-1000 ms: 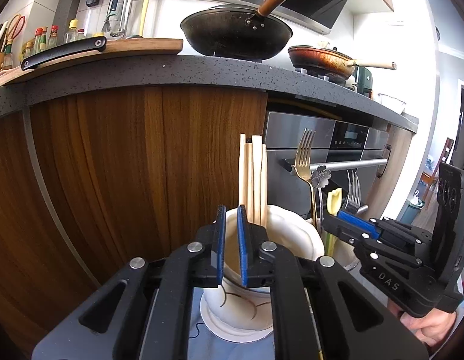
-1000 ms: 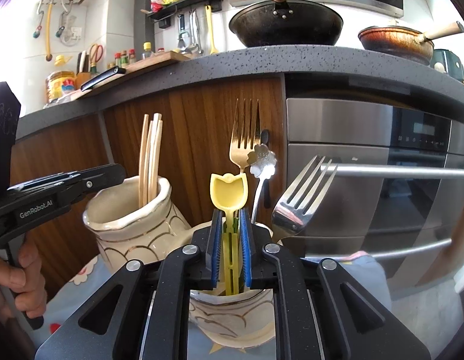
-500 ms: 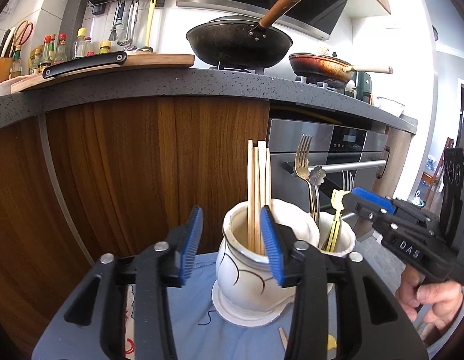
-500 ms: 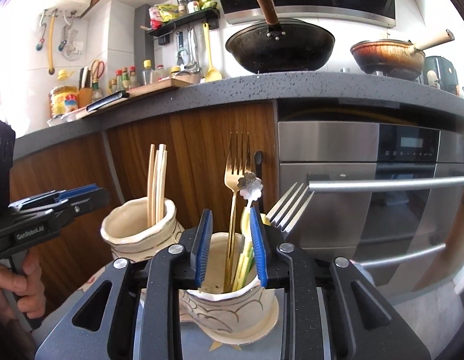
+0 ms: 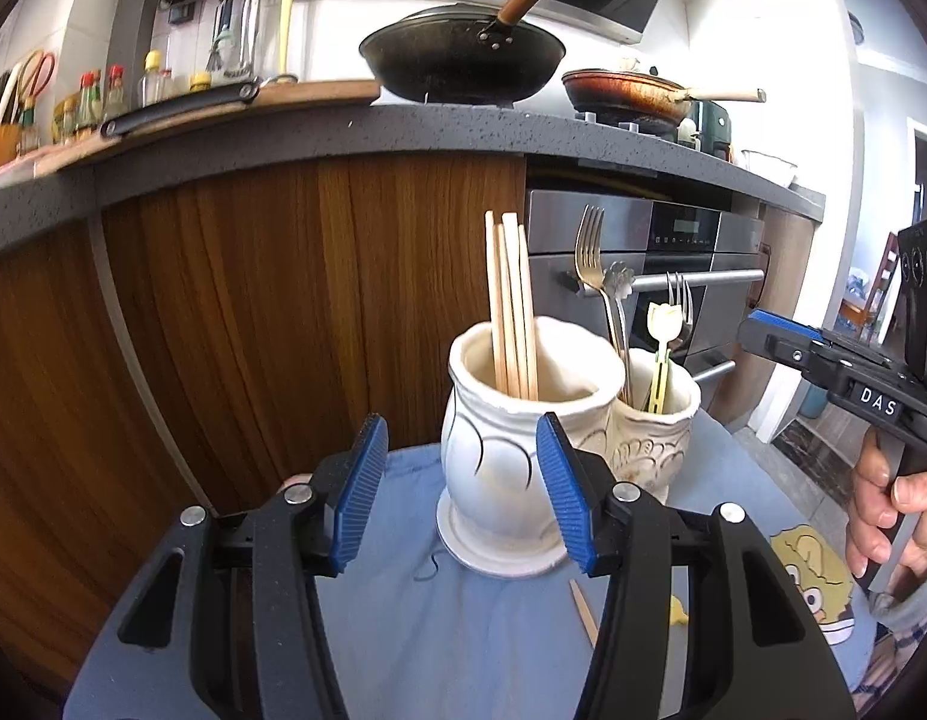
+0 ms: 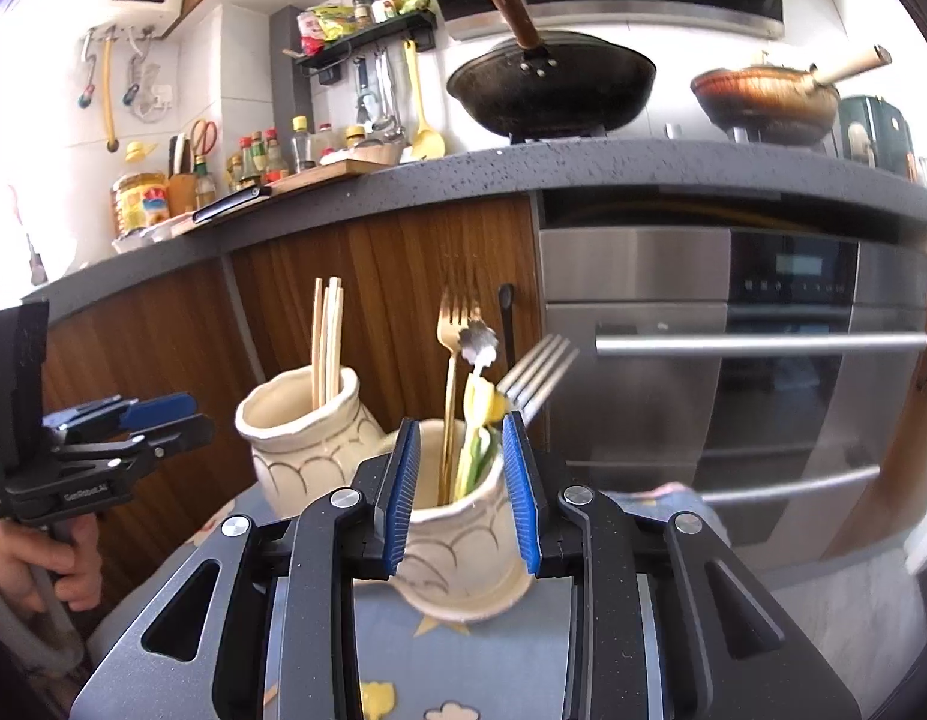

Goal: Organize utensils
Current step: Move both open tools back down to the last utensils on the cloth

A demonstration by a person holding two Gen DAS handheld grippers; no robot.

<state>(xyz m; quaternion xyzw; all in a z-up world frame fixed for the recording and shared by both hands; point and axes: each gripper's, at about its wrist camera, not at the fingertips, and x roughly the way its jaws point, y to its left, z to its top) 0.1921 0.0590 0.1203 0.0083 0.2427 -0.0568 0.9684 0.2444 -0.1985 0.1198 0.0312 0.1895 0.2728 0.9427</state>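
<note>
A white vase [image 5: 511, 462] holds several wooden chopsticks [image 5: 511, 300] on a blue cloth [image 5: 403, 630]. Touching its right side, a cream jar [image 5: 655, 432] holds a gold fork [image 5: 589, 252], a flower-ended spoon [image 5: 619, 279], a silver fork [image 5: 678, 300] and a yellow tulip-topped utensil [image 5: 664, 324]. My left gripper [image 5: 460, 438] is short of the vase, jaws opening, nothing pressed between the pads. My right gripper [image 6: 460, 426] is short of the jar [image 6: 463, 552], jaws opening, pads clear of the utensil [image 6: 481, 402]. Each gripper shows in the other view: right gripper [image 5: 781, 339], left gripper [image 6: 163, 414].
A loose wooden stick [image 5: 583, 606] lies on the cloth right of the vase's foot. Behind the jars stand a wood cabinet front [image 5: 283, 300] and a steel oven [image 6: 733, 360] with a bar handle. Above, the grey counter [image 5: 343, 138] carries a black wok [image 5: 463, 54].
Both grippers have drawn back from the jars and their jaws have opened. The right one has let go of the yellow tulip utensil, which now stands in the jar.
</note>
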